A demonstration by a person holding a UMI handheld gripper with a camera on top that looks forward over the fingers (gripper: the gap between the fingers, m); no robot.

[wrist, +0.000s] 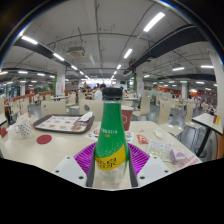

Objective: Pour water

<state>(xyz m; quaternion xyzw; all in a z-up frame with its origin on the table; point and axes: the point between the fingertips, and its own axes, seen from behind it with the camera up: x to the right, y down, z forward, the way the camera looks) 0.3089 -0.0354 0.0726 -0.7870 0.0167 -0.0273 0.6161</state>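
Gripper (111, 163) pads clamp green plastic bottle (111, 135) low on its label; tilting risks slippage, spilling onto white table (40, 150) beneath the bottle.

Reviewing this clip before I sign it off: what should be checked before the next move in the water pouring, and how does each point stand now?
1. Green bottle between the fingers: ok, it stands upright between the purple pads.
2. Firm hold by the gripper: cannot tell, the pads sit at the bottle's sides but no pressing shows.
3. Cap off for pouring: not ok, a dark cap looks to be on.
4. Vessel to pour into: cannot tell, something red stands behind the bottle, mostly hidden.
5. Room around: ok, the tray lies off to one side on the table.
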